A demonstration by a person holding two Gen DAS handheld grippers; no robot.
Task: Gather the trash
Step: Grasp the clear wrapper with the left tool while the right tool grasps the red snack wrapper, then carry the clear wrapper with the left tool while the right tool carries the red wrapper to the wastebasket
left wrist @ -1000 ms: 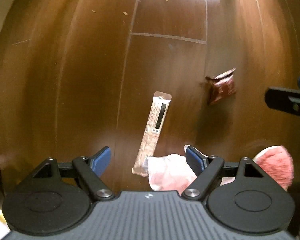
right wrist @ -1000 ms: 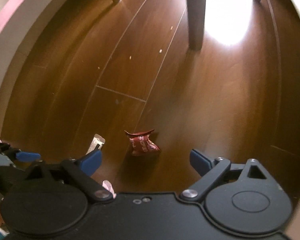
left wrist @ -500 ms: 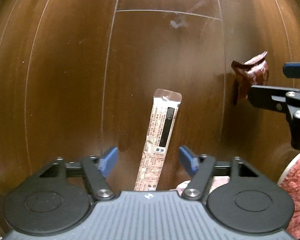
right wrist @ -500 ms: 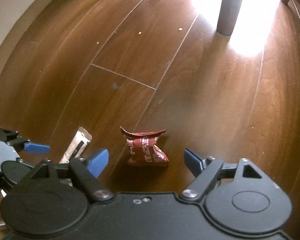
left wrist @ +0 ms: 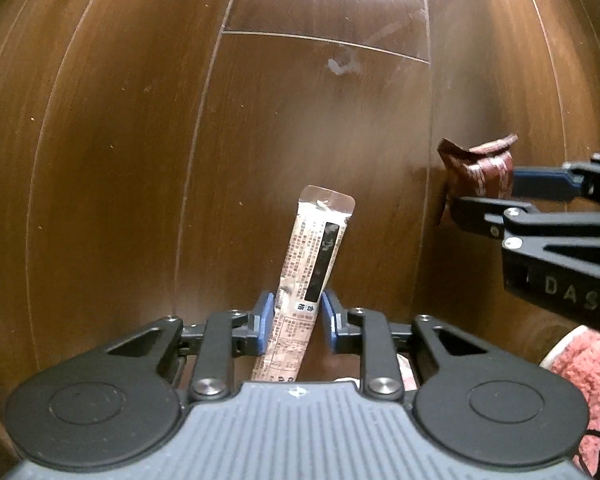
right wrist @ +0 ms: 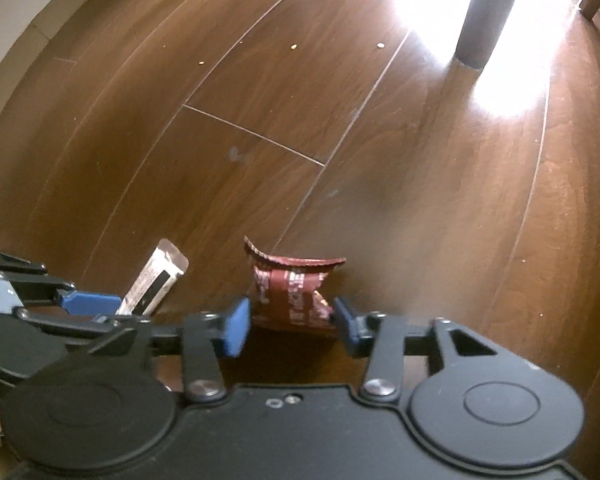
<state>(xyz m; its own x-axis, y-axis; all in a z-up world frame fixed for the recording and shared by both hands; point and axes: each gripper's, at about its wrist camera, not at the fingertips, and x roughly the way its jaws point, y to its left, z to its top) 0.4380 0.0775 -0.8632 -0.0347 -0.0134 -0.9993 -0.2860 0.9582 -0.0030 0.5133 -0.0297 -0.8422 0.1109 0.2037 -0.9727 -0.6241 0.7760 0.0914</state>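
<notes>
Both wrappers' lower ends hidden.

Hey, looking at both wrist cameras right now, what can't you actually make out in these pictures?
- Long stick wrapper: lower end hidden behind the left hand-held gripper, whose jaws are closing around it; print too small to read.
- Crumpled red wrapper: bottom hidden behind the right hand-held gripper, jaws closing around it.
- Pink fuzzy item: cut off by the left view's right edge; unidentifiable.
- Furniture leg: top cut off, glare around it.
</notes>
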